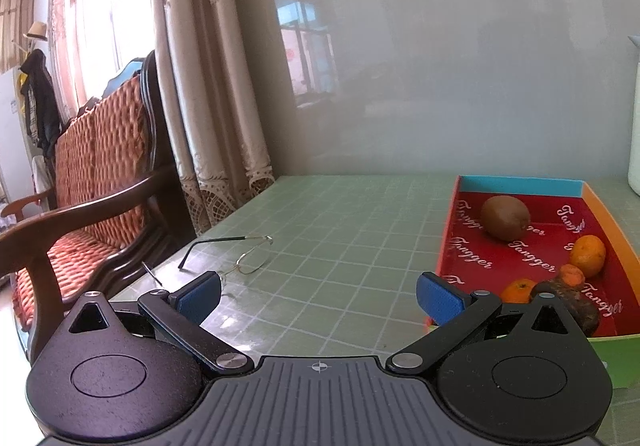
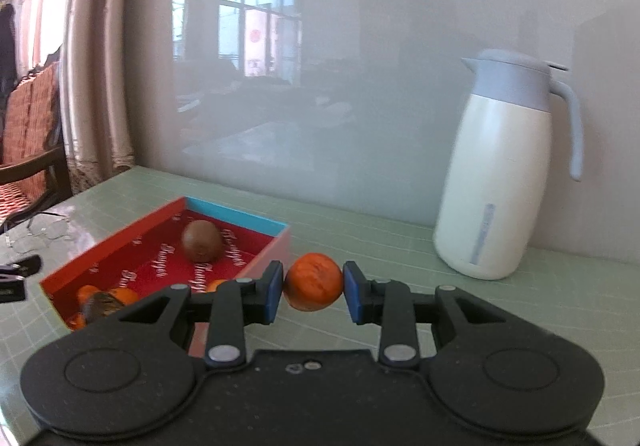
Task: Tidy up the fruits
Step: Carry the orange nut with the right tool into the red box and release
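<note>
The right claw [image 2: 314, 288] pinches a tangerine [image 2: 313, 286] whose round skin could slip out short of the box [image 2: 256, 224] to its left.

White jug [image 1: 635, 117] cut by right edge, dark fruit [image 1: 576, 304] half hidden

This is a home, a living or dining room. Left of the left gripper's fingers [image 1: 200, 300] stand a dark wooden armchair [image 1: 80, 181] with woven red cushions, long beige lace-edged curtains [image 1: 208, 85] at a bright window, and a coat and straw hat [image 1: 36, 31] hanging farther back. Ahead of the fingers, a green gridded table [image 1: 340, 230] carries folded spectacles [image 1: 240, 256], with a white thermos jug [image 2: 496, 181] beyond the right gripper's fingers [image 2: 356, 294].
</note>
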A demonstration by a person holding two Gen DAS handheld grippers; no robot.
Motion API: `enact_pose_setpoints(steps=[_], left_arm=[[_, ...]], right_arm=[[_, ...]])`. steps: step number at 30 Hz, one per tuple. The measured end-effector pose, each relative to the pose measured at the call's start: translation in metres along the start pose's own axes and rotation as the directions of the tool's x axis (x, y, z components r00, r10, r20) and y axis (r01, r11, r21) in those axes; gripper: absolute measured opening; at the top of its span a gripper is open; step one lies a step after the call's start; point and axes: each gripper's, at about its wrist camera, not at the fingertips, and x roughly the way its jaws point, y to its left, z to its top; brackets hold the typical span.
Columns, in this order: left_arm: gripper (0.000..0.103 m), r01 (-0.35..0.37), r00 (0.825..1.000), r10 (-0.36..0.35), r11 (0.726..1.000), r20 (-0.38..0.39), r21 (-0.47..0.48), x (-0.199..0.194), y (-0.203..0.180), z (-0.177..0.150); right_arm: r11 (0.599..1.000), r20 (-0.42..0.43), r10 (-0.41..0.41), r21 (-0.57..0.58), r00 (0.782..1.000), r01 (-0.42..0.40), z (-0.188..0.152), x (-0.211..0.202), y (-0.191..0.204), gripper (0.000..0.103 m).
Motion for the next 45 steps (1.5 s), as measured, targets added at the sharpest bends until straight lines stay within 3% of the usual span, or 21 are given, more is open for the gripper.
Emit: enact_pose_setpoints(steps=[24,26,29,35,41,45], left_arm=[[0.103,-0.011,1.000,0.011,1.000,-0.019,0.008,0.005,0.010,-0.007],[0.103,-0.013,1.000,0.013,1.000,-0.020,0.009,0.005,0.012,-0.007],[0.103,-0.015,1.000,0.015,1.000,-0.020,0.003,0.006,0.016,-0.008],[0.103,-0.003,1.000,0.003,0.999,-0.007,-0.037,0.003,0.017,-0.004],[0.103,0.039,0.999,-0.039,0.999,0.025,-0.012,-0.013,-0.003,0.000],[0.103,0.094,0.995,-0.093,0.995,0.035,-0.020,-0.030,-0.017,0.001]], right_arm=[[0.984,0.004,0.170,-0.057,0.985,-0.169,0.004,0.022,0.090,0.026],[0.987,0.041,0.156,-0.037,0.987,-0.155,0.009,0.019,0.082,0.024],[0.994,0.073,0.100,0.036,0.992,-0.103,0.019,0.016,0.048,0.028],[0.983,-0.009,0.019,0.185,1.000,-0.017,0.011,0.015,-0.023,0.029],[0.987,0.003,-0.007,0.162,1.000,0.006,0.006,0.000,-0.033,0.030],[0.991,-0.019,-0.007,0.133,1.000,0.009,0.002,-0.012,-0.036,0.041]])
